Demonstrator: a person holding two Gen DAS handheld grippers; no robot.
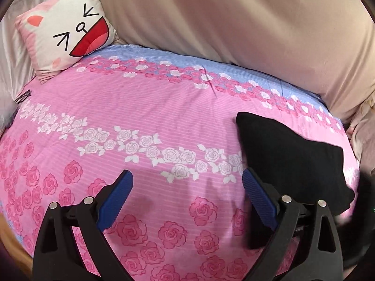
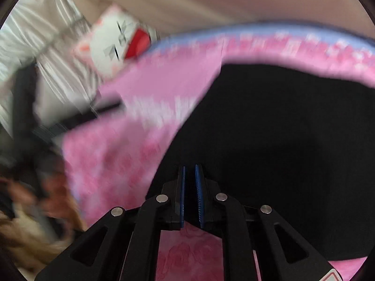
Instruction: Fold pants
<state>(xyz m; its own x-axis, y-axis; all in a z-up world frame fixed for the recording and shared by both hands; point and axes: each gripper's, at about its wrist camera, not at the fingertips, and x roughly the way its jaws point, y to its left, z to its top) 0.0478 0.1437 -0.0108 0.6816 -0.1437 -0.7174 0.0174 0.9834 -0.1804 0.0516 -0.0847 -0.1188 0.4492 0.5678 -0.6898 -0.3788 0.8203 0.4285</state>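
The black pants lie bunched on the right side of the pink rose-print bed cover. My left gripper is open and empty above the cover, its right finger next to the pants' left edge. In the blurred right wrist view the pants fill the right half. My right gripper is shut on an edge of the black fabric and holds it lifted over the cover.
A cartoon-face cushion leans at the back left against a beige padded headboard. Pale curtains hang on the left. A dark object lies at the cover's left edge.
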